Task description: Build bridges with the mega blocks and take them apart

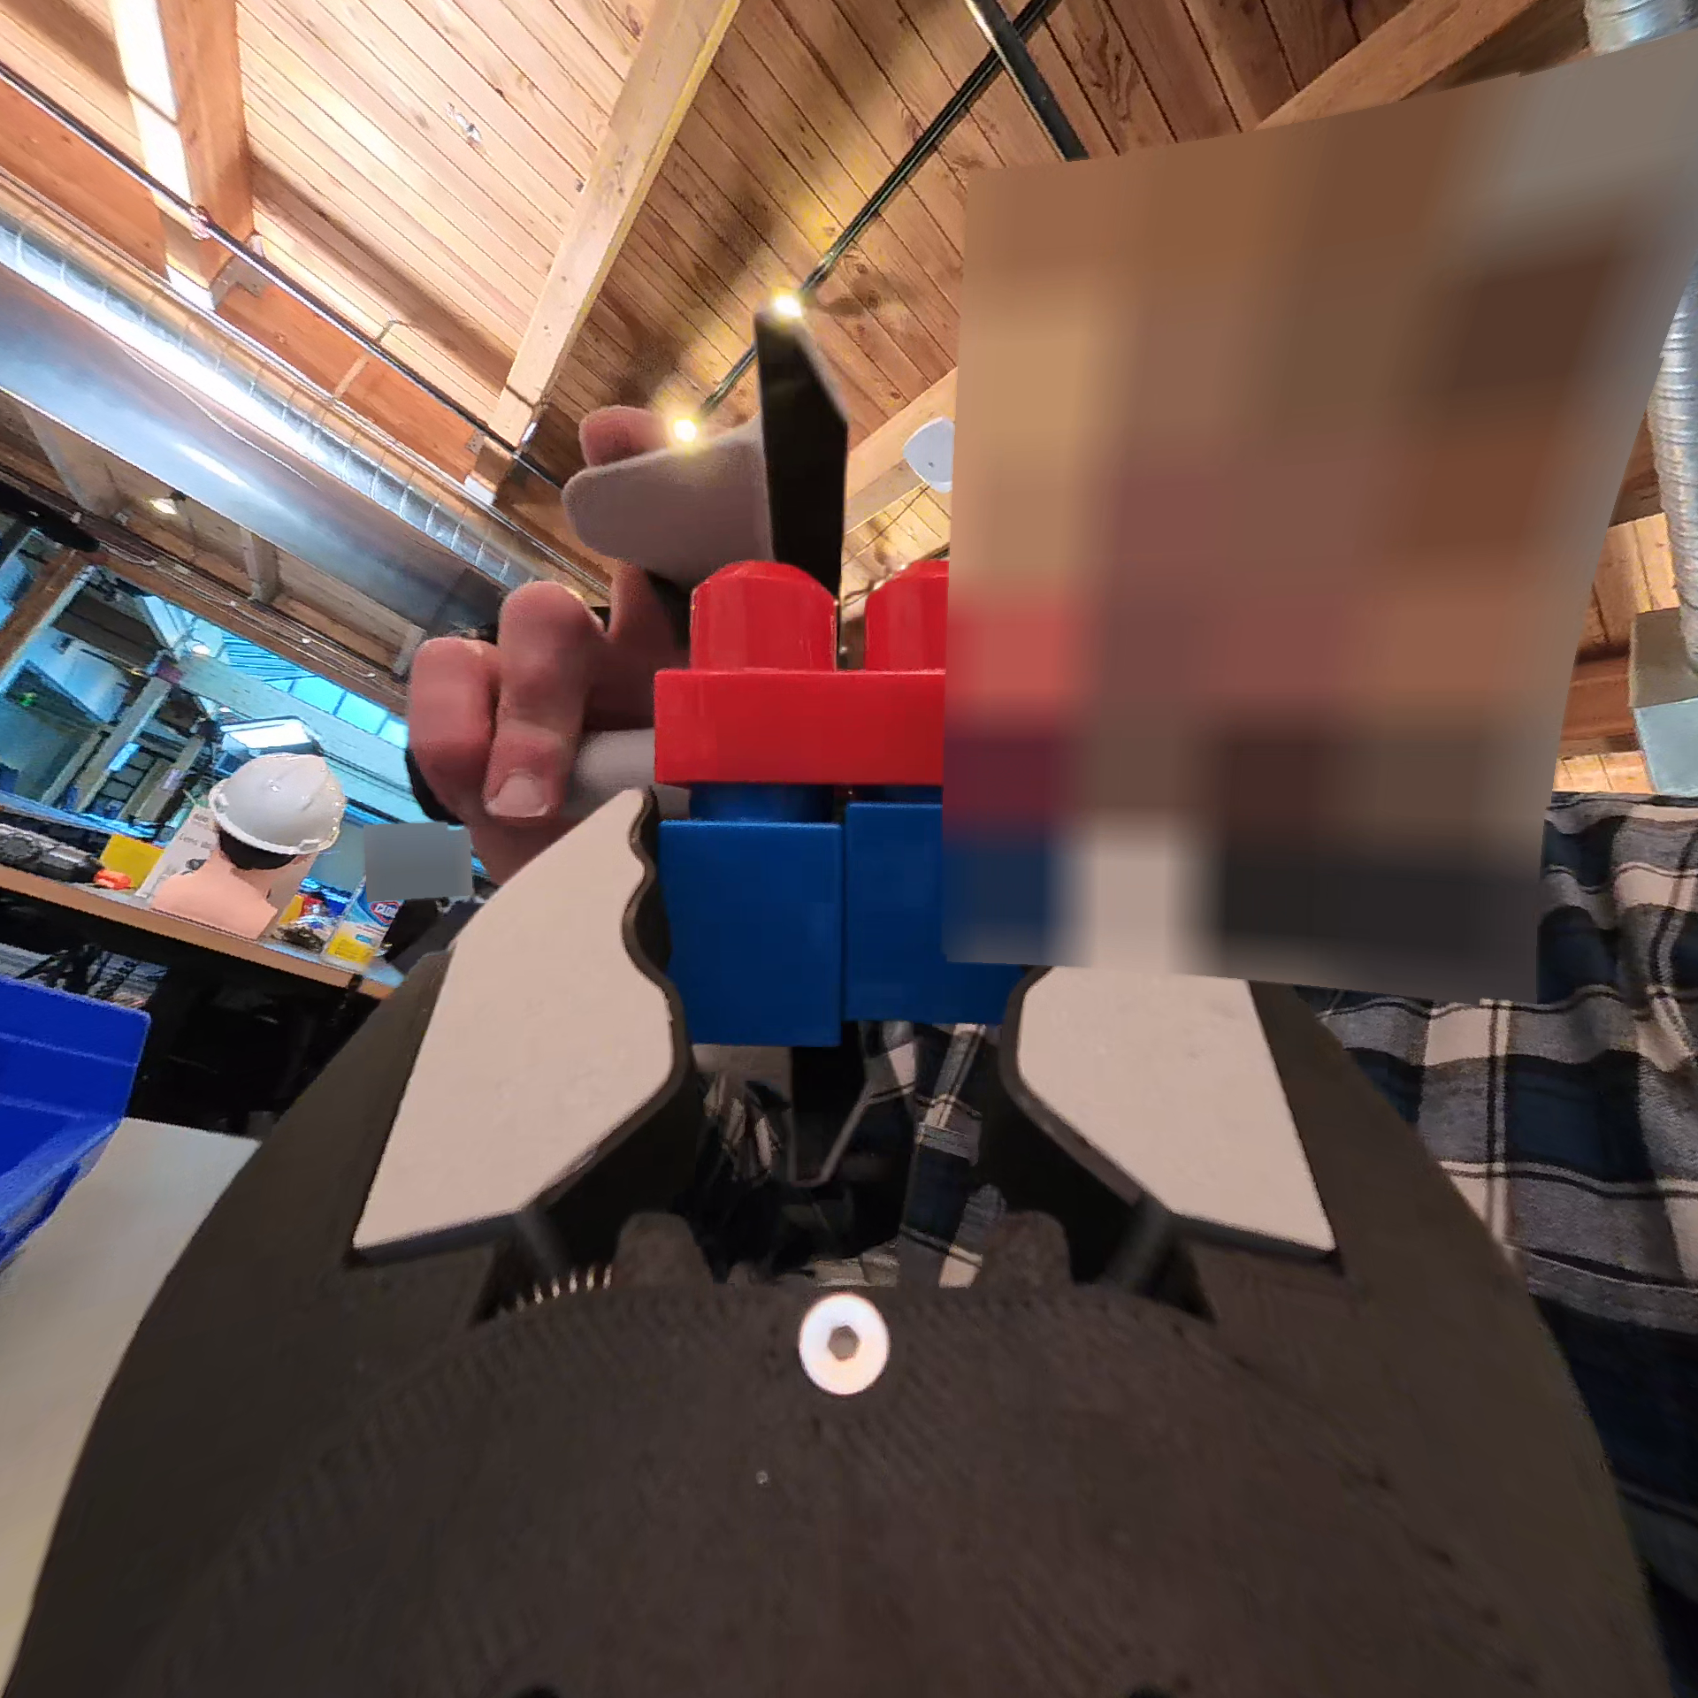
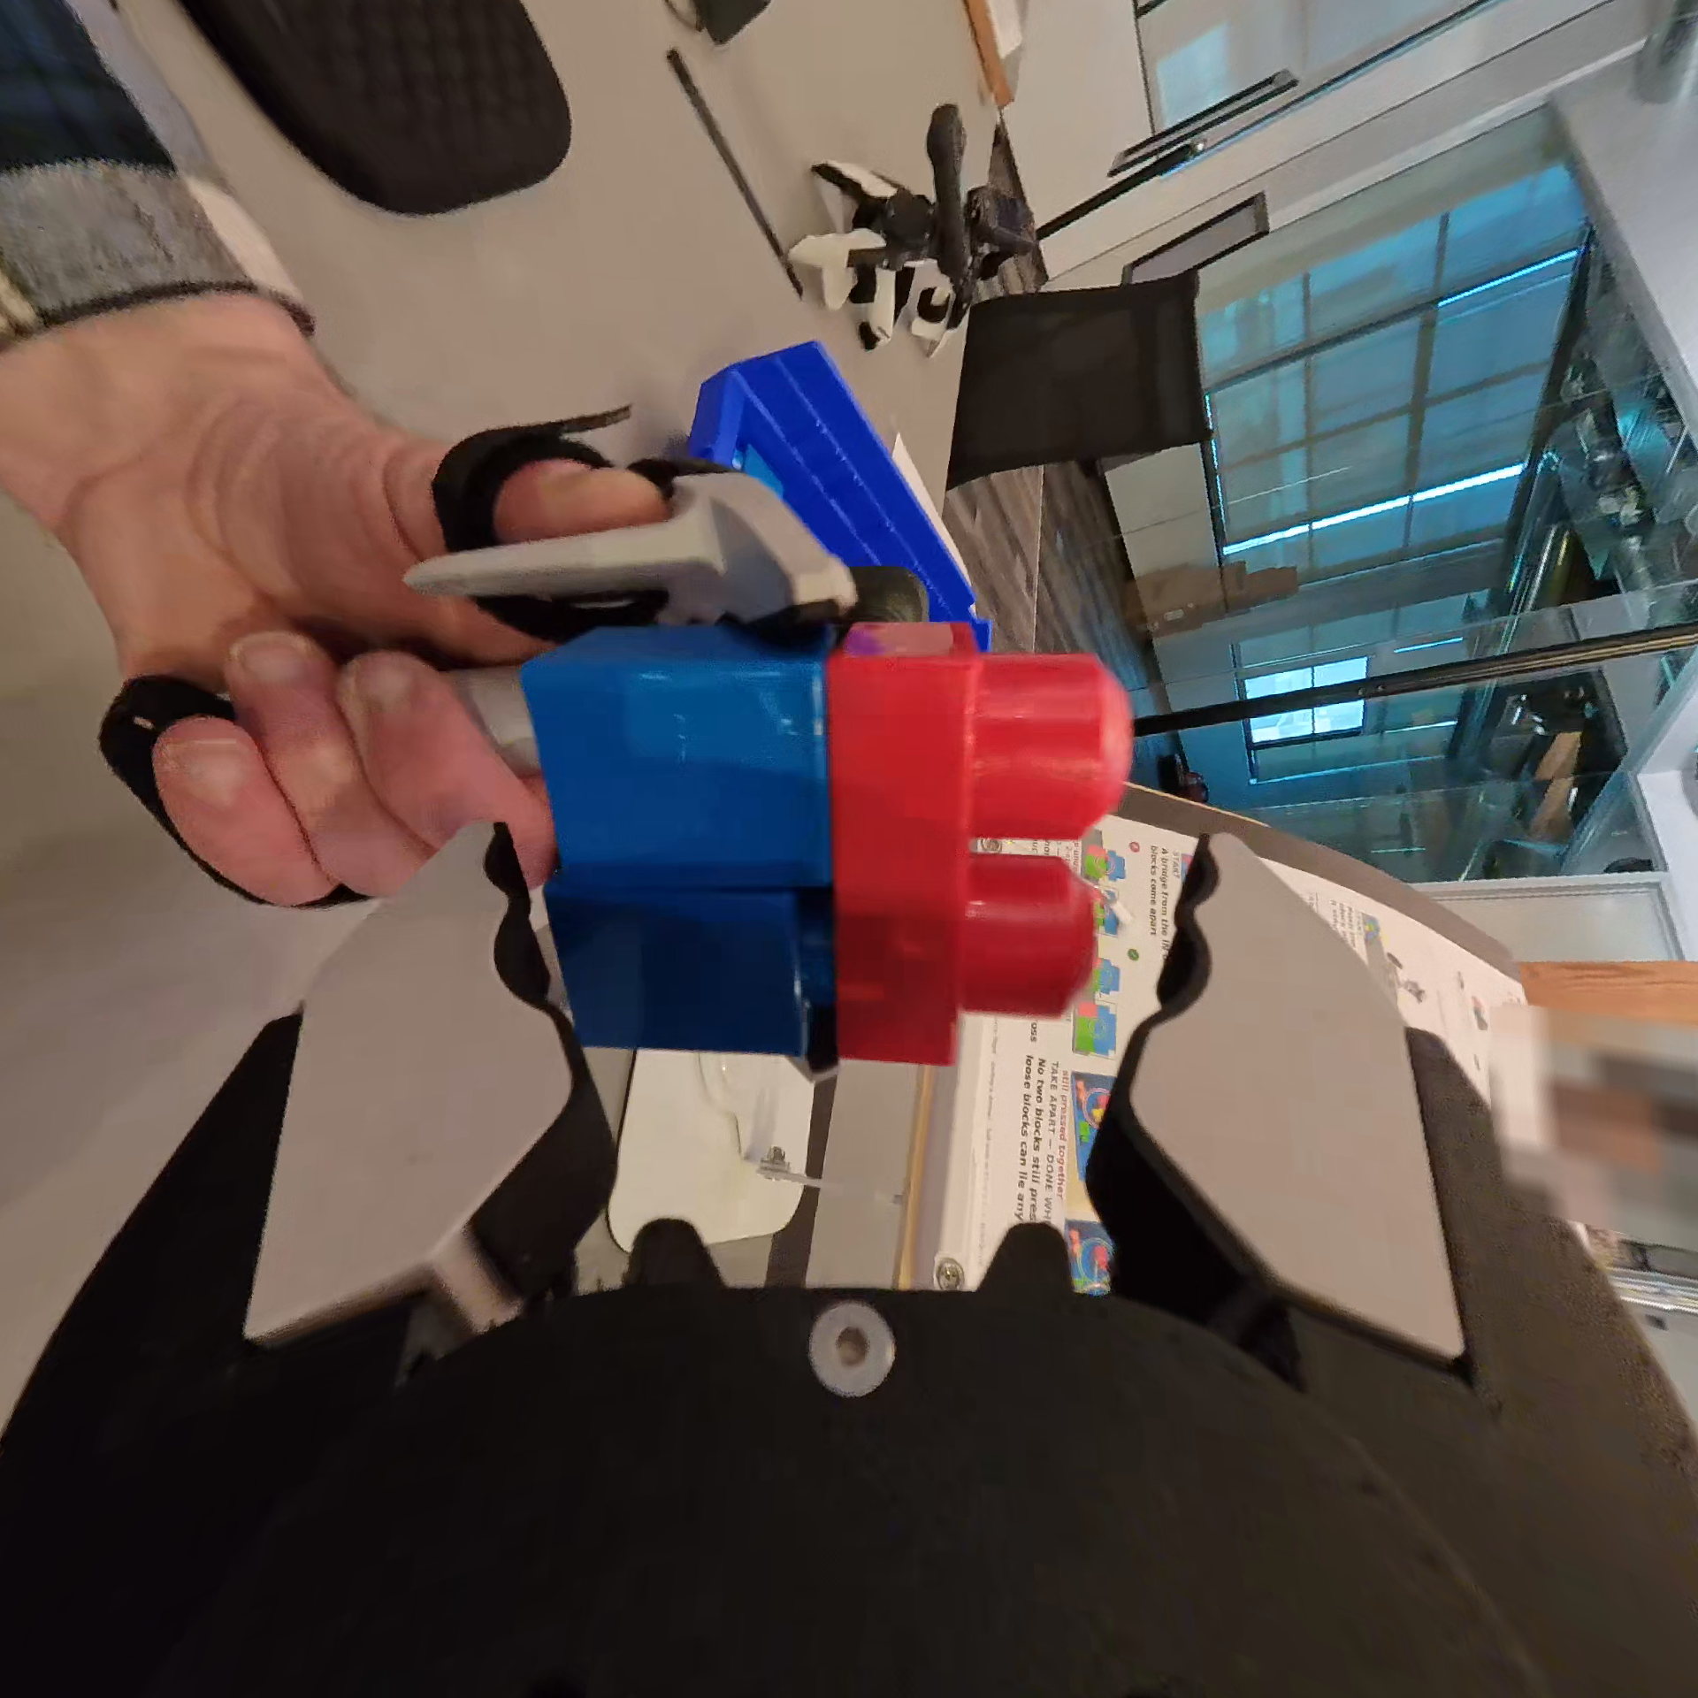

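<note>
Left gripper [image 1: 832,910] pinches the blue blocks [image 1: 753,928], red block [image 1: 799,726] stacked on top, all held up off the table. Right gripper [image 2: 854,928] is spread wide around the stack, not squeezing. Light, rigid, slick plastic: probably best gripped on the flat red sides.

A large mosaic patch covers the right half of the red plastic mega block [image 1: 799,726] and the two blue plastic blocks [image 1: 753,928] under it in the left wrist view, along with the left gripper's [image 1: 832,919] right fingertip. The blue plastic bin [image 1: 55,1093] is cut off by the picture's left edge. In the right wrist view, the printed paper sheet [image 2: 1286,919] is partly hidden behind the right gripper's [image 2: 854,928] finger.
</note>
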`<action>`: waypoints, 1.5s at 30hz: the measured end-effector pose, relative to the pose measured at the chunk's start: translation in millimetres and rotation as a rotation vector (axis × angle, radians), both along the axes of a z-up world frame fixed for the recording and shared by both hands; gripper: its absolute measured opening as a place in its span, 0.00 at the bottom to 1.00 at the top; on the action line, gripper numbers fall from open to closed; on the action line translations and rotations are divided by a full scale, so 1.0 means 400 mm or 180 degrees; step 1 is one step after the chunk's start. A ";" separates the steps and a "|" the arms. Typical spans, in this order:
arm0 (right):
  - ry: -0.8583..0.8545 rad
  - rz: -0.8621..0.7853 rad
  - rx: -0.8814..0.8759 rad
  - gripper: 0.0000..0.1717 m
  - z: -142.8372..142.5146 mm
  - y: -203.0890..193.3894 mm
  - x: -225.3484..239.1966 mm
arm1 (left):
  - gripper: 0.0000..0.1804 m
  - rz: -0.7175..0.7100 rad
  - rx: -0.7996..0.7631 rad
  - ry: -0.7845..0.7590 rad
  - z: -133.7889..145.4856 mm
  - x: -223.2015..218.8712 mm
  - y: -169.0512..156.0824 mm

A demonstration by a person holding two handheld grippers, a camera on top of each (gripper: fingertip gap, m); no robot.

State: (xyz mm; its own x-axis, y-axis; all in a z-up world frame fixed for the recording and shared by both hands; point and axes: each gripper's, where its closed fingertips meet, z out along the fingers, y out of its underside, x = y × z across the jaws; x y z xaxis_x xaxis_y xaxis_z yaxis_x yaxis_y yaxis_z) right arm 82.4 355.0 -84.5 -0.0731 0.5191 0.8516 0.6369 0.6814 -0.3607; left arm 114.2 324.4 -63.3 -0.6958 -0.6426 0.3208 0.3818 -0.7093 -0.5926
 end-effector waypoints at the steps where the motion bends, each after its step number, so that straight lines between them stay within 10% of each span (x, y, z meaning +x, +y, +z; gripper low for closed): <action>1: -0.0055 0.0014 0.0032 0.72 -0.008 -0.002 0.000 | 0.41 -0.0041 -0.0003 -0.0035 0.005 0.000 -0.005; 45: 0.0183 -0.0143 0.0374 0.74 0.025 -0.005 -0.032 | 0.41 -0.0069 -0.0043 0.0039 -0.034 0.038 -0.036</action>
